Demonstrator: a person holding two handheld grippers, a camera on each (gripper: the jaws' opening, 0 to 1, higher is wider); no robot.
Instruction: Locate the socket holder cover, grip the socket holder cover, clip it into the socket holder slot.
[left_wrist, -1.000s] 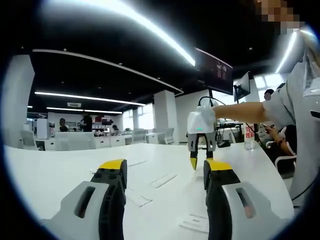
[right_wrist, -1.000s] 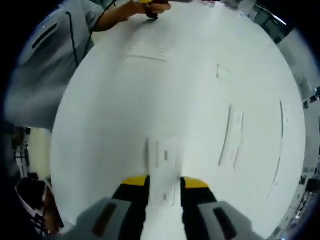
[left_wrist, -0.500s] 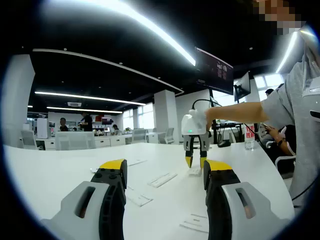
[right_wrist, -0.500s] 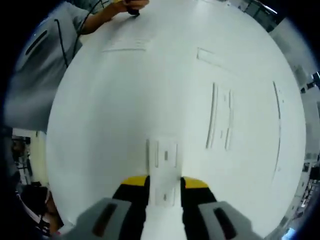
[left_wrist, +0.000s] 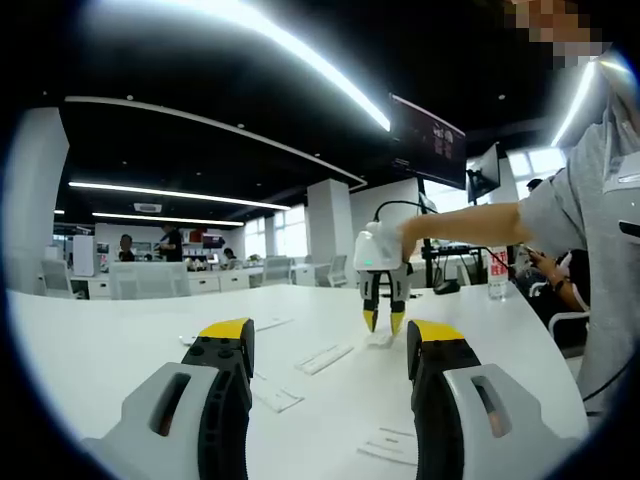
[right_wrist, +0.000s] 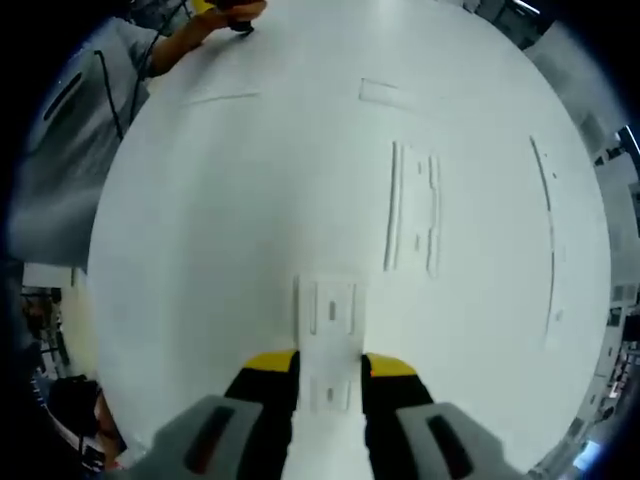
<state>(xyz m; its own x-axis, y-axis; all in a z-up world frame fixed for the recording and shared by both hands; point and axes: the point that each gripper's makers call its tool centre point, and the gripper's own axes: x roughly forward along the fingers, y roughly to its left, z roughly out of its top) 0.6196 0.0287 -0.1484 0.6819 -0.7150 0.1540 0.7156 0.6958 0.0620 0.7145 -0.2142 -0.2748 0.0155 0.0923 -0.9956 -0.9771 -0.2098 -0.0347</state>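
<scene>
My right gripper (right_wrist: 330, 365) is shut on a flat white socket holder cover (right_wrist: 329, 312), which sticks out forward between the yellow-tipped jaws. It hangs above the white table (right_wrist: 210, 230). The long white socket holder (right_wrist: 413, 208) lies flat ahead and to the right of the cover, apart from it. In the left gripper view, the right gripper (left_wrist: 383, 322) points down over the table, close to the holder (left_wrist: 327, 358). My left gripper (left_wrist: 330, 335) stands open low over the table, with nothing between its jaws.
Other flat white parts lie on the table: a small piece (right_wrist: 378, 92), a thin strip (right_wrist: 548, 235), and pieces near my left jaws (left_wrist: 278, 398) (left_wrist: 390, 445). The person (left_wrist: 600, 230) stands at the table's right side. A bottle (left_wrist: 497, 275) stands behind.
The right gripper has carried the cover leftward in the left gripper view, nearer the holder. In the right gripper view the holder has drawn closer and lined up more with the jaws. The left gripper has stayed still.
</scene>
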